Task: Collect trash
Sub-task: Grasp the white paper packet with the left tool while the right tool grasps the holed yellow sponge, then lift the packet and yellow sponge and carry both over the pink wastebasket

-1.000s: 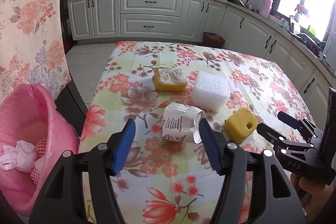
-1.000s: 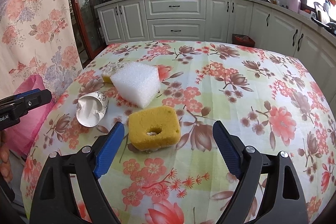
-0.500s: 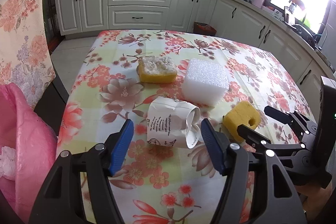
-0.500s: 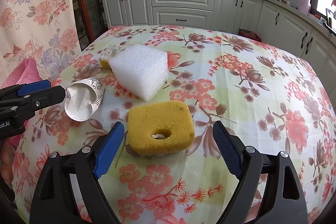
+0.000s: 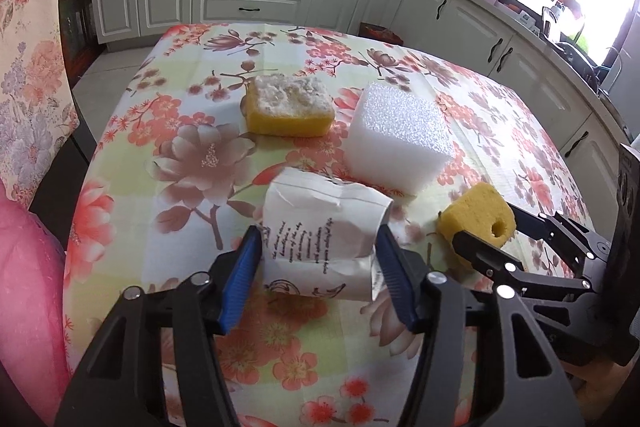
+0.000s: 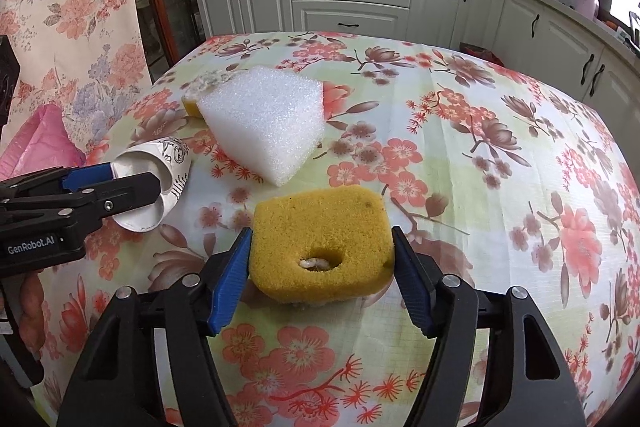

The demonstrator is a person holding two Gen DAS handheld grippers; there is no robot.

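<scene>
My left gripper (image 5: 318, 267) sits low over the flowered tablecloth (image 5: 192, 163) with the crushed paper cup (image 5: 324, 227) lying on its side between the blue pads; the jaws are closing, and both pads stand right against the cup's crumpled sides, the left one at the printed wall and the right one at the flattened rim, so I read them as just pressing on it. From my right wrist camera the same cup (image 6: 154, 183) shows its open white mouth toward me, with one black finger (image 6: 120, 193) of the left gripper crossing in front of it. My right gripper (image 6: 320, 273) is closing too, around the yellow sponge with a hole (image 6: 320, 247); the sponge fills the gap between the pads and both pads touch its sides, while it rests on the cloth. Beyond the cup lies a white foam block (image 5: 400, 135), just beside it and close to the holed sponge, and farther back to the left sits a second yellow sponge with a crusty white top (image 5: 290, 105), near the foam block but apart from it. A pink bag (image 5: 28, 291) hangs off the table's left edge, well apart from the cup.
</scene>
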